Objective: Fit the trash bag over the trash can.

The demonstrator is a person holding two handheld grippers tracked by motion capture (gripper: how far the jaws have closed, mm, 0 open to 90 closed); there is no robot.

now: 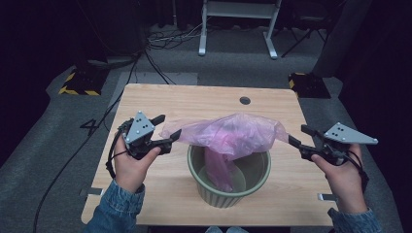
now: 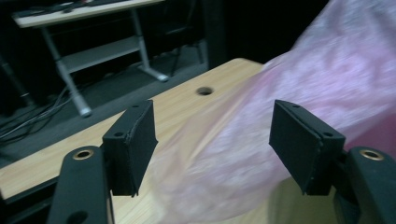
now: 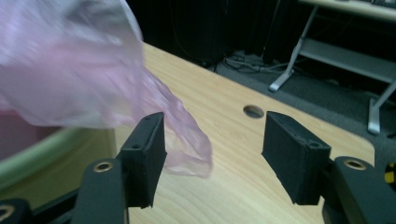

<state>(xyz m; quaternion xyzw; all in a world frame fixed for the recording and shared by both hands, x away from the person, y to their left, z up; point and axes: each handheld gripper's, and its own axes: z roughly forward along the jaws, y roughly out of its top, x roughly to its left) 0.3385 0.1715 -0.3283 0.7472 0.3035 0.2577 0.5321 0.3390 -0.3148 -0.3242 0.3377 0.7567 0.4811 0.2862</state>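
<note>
A thin pink plastic bag (image 1: 233, 133) hangs partly inside a round green bin (image 1: 228, 191) and billows above its rim. The bin stands at the front middle of a wooden table (image 1: 194, 99). My left gripper (image 1: 166, 127) is open at the bag's left corner. In the left gripper view the bag (image 2: 322, 74) spreads between and beyond my left gripper's (image 2: 215, 144) jaws. My right gripper (image 1: 298, 134) is open just off the bag's right corner. In the right gripper view my right gripper (image 3: 210, 156) has the bag's loose tip (image 3: 187, 140) beside its left jaw, and the bin's rim (image 3: 42, 151) shows at the left.
A round cable hole (image 1: 245, 100) sits near the table's far edge. Beyond the table stand a white desk frame (image 1: 238, 26), floor cables (image 1: 165, 41) and two yellow-and-black striped feet (image 1: 80, 85). Bare wood lies on both sides of the bin.
</note>
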